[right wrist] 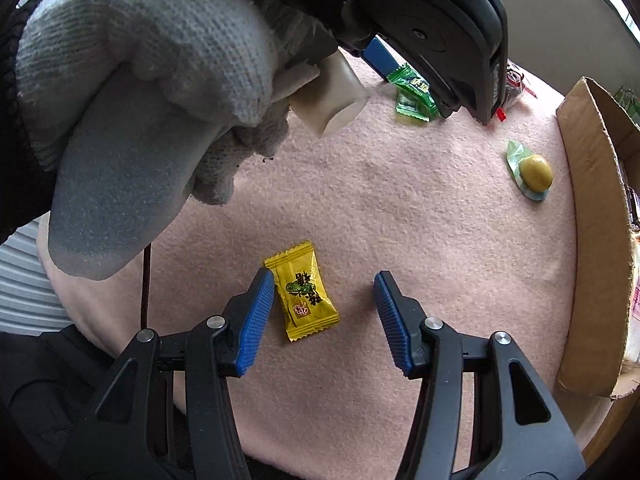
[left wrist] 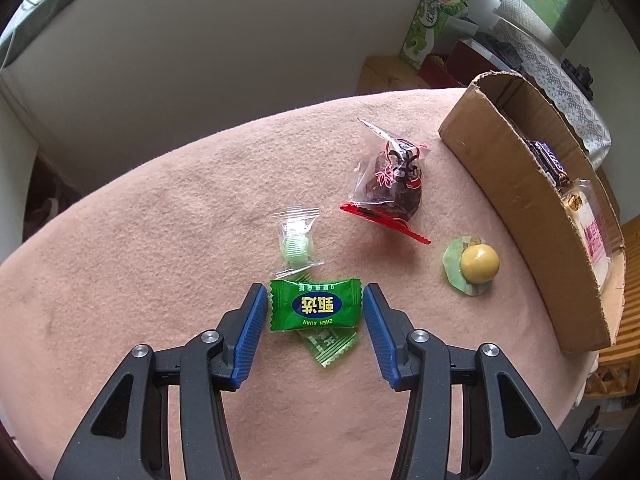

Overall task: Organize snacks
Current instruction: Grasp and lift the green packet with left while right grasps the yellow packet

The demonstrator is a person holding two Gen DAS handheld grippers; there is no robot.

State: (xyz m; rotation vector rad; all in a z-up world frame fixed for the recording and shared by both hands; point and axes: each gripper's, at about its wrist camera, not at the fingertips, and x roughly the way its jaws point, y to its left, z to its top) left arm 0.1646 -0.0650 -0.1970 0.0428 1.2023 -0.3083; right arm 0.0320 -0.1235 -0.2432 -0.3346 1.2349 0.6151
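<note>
A green candy (left wrist: 315, 305) lies flat on the pink cloth (left wrist: 180, 220) between the blue pads of my left gripper (left wrist: 315, 294). The pads stand at its two wrapper ends and the wrapper is not squeezed. A paler green packet (left wrist: 329, 347) lies partly under it. In the right wrist view a yellow candy (right wrist: 302, 292) lies between the pads of my right gripper (right wrist: 324, 278). It rests against the left pad (right wrist: 258, 312), with a clear gap to the right one. The cardboard box (left wrist: 512, 184) at the right holds several wrapped snacks.
Loose on the cloth are a clear-wrapped green sweet (left wrist: 297, 242), a dark fruit in a clear and red wrapper (left wrist: 394, 178) and a yellow ball on a green wrapper (left wrist: 478, 264). A gloved hand (right wrist: 140, 100) fills the upper left of the right wrist view.
</note>
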